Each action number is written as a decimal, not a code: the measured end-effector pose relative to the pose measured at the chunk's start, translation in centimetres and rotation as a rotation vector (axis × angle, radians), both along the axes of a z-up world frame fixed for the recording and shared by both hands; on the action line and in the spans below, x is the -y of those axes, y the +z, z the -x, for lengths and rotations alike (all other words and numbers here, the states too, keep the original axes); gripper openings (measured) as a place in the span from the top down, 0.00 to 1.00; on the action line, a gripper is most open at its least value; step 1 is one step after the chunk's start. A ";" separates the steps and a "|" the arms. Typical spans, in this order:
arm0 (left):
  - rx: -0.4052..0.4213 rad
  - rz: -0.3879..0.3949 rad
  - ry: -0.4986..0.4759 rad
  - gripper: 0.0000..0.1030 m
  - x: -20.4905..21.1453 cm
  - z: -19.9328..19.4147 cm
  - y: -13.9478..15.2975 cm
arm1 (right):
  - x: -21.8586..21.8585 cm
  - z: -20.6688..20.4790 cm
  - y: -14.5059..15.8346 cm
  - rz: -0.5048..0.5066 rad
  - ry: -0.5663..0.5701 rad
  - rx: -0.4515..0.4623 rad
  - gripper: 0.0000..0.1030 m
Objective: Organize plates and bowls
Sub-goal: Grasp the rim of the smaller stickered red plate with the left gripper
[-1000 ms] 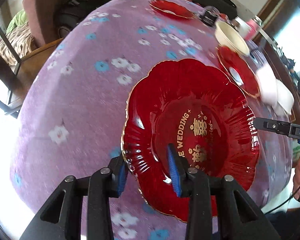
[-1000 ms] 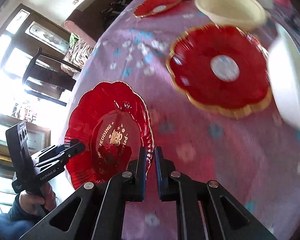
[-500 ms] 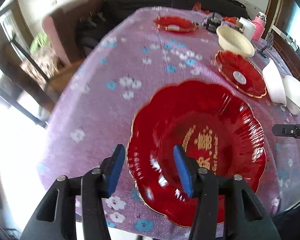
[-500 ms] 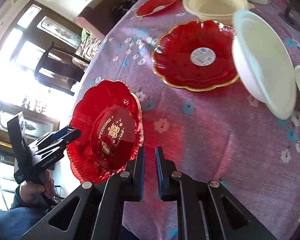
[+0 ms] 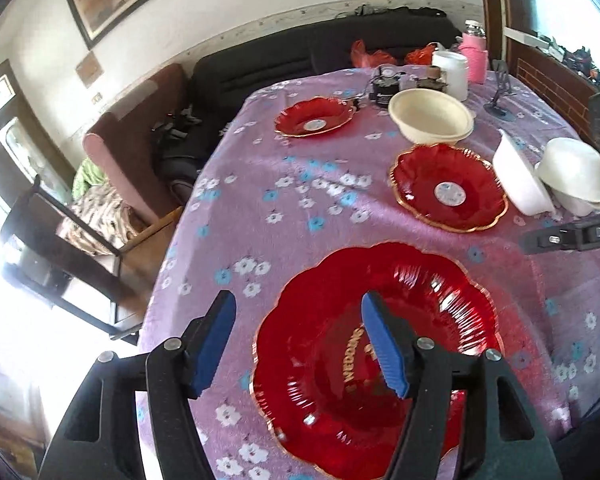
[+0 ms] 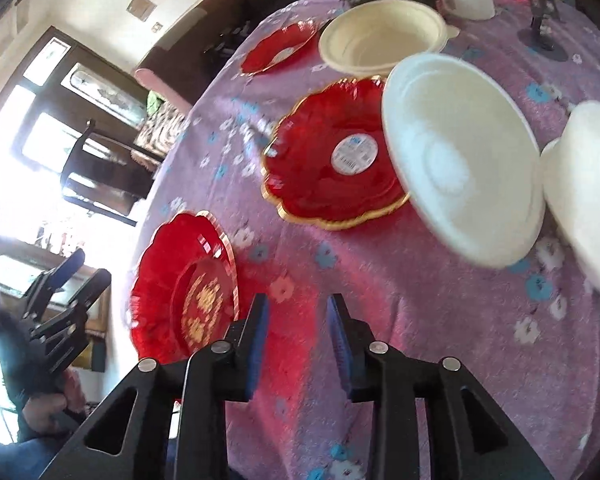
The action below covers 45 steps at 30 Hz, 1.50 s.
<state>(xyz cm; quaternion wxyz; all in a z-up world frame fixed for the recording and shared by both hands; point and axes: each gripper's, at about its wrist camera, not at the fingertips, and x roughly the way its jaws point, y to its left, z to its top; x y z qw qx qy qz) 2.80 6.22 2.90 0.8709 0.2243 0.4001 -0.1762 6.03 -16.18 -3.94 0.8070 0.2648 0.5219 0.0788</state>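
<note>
Your left tool [image 5: 296, 342] hangs with its blue pads spread wide above the near red plate [image 5: 400, 344], which lies flat on the flowered cloth of the bench [image 5: 292, 216]. Farther off sit two more red plates [image 5: 450, 186] [image 5: 314, 116], a cream bowl [image 5: 430, 116] and white bowls [image 5: 548, 178].

- The left gripper [image 5: 296, 340] has its right finger [image 5: 384, 348] in front of the near red plate [image 5: 324, 364], hiding part of the gold lettering; only "WEDDING" reads.
- That plate's near rim is cut off by the bottom edge of the left wrist view.
- In the right wrist view, the white bowl [image 6: 460, 160] right of the middle red plate [image 6: 332, 160] is motion-blurred and covers that plate's right rim.
- A second white bowl [image 6: 588, 184], further right, is cut by the picture's edge.
- The label [image 6: 355, 152] on the middle red plate is too small to read.
</note>
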 end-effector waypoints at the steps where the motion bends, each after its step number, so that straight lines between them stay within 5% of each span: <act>1: -0.013 0.014 -0.004 0.37 0.2 -0.4 0.2 | 0.2 -0.6 -0.2 0.010 -0.008 -0.006 0.68; 11: -0.087 0.106 -0.041 0.33 3.1 -4.1 1.4 | 4.8 -2.5 -2.1 0.026 -0.152 -0.058 0.68; 24: -0.404 0.211 -0.041 0.33 9.0 -13.2 -3.9 | 7.0 -3.6 -2.8 -0.031 -0.277 -0.065 0.68; 38: -0.537 0.161 -0.081 0.81 15.3 -17.2 -10.5 | 7.0 -4.9 -4.3 -0.006 -0.324 -0.095 0.70; 41: -0.524 0.136 -0.090 0.84 15.9 -16.7 -10.9 | 6.6 -5.2 -4.4 0.002 -0.309 -0.093 0.83; 45: -0.508 0.121 -0.095 0.83 15.3 -15.7 -10.5 | 6.1 -5.1 -4.0 0.020 -0.294 -0.088 0.84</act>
